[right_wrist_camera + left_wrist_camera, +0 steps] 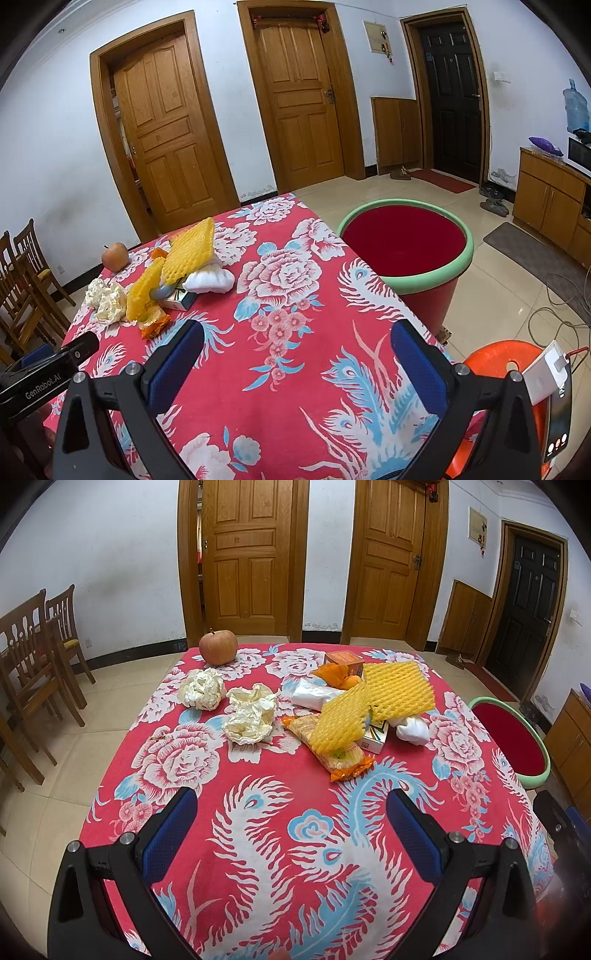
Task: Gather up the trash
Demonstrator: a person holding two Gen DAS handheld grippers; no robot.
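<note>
Now we hold both grippers, left (pixel 291 812) and right (pixel 297 345), spread wide and empty above the table (pixel 280 775); trash (pixel 373 705) piled far side, bin (pixel 406 251) beside.

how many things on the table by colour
Yellow foam fruit nets: 2
Cream crumpled paper balls: 2
White soft wads or bags: 2
Orange items: small box, peel-like scrap, snack wrapper: 3
Red apple: 1
White-green flat carton: 1
Total: 11
</note>
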